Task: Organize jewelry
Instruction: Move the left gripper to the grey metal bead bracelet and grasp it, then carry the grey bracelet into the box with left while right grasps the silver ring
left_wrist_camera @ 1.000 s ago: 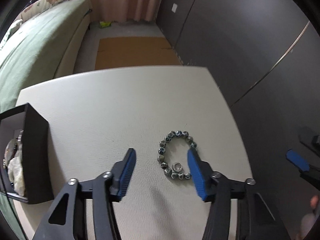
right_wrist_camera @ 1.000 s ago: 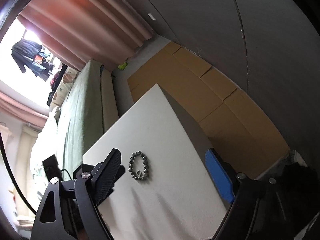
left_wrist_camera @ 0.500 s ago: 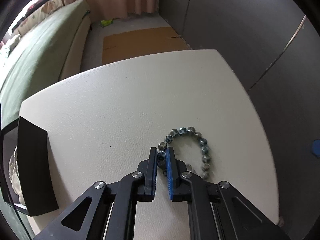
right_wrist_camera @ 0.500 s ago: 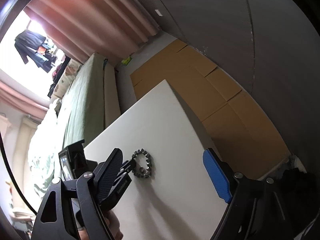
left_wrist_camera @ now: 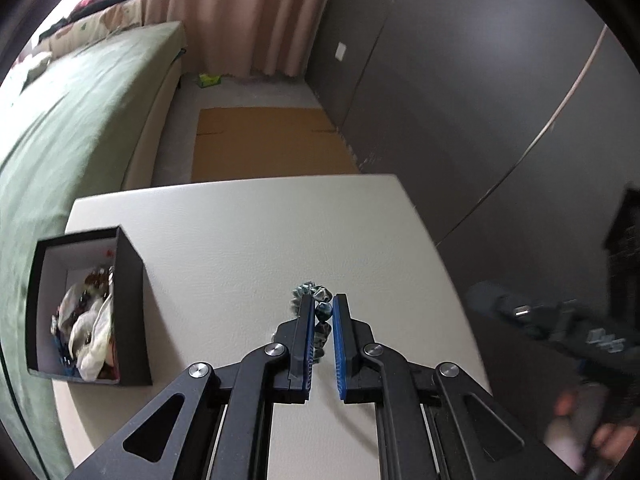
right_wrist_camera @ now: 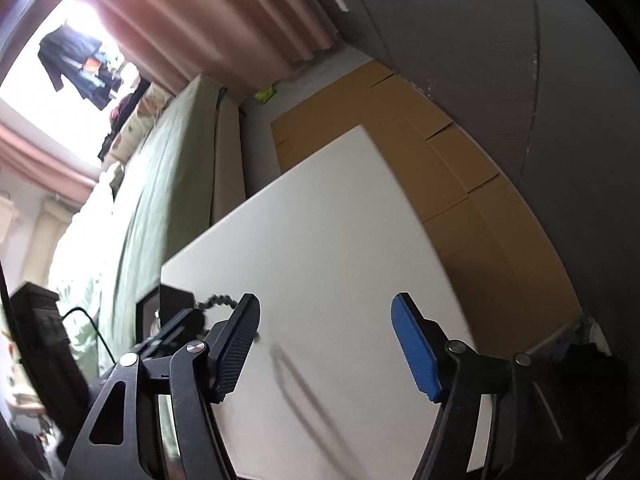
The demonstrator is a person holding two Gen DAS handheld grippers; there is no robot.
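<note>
Blue-grey beads of the bracelet (left_wrist_camera: 322, 312) sit pinched between the blue pads of the left gripper (left_wrist_camera: 321, 307), whose jaws are pressed nearly together on the strand; a few beads bunch up past the fingertips and the rest of the loop is hidden behind the left finger. From the right wrist view the same bracelet (right_wrist_camera: 218, 301) shows as a short curved run of beads sticking out from the far gripper, clear of the white worktop (right_wrist_camera: 320, 240). On the worktop's left side stands an open black box (left_wrist_camera: 132, 304), white inside, holding a jumble of jewellery and pale wrapping. The right gripper (right_wrist_camera: 326, 316) hangs over the worktop with nothing between its fingers; its jaws stand apart and are closing. In the left wrist view it appears only as a dark blur at the right edge, with part of a hand (left_wrist_camera: 576, 432) beneath it. Beyond the worktop lie flattened cardboard (left_wrist_camera: 272, 144) on the floor, a green-covered bed (left_wrist_camera: 72, 120), pink curtains (left_wrist_camera: 240, 12) and a dark grey wall.
</note>
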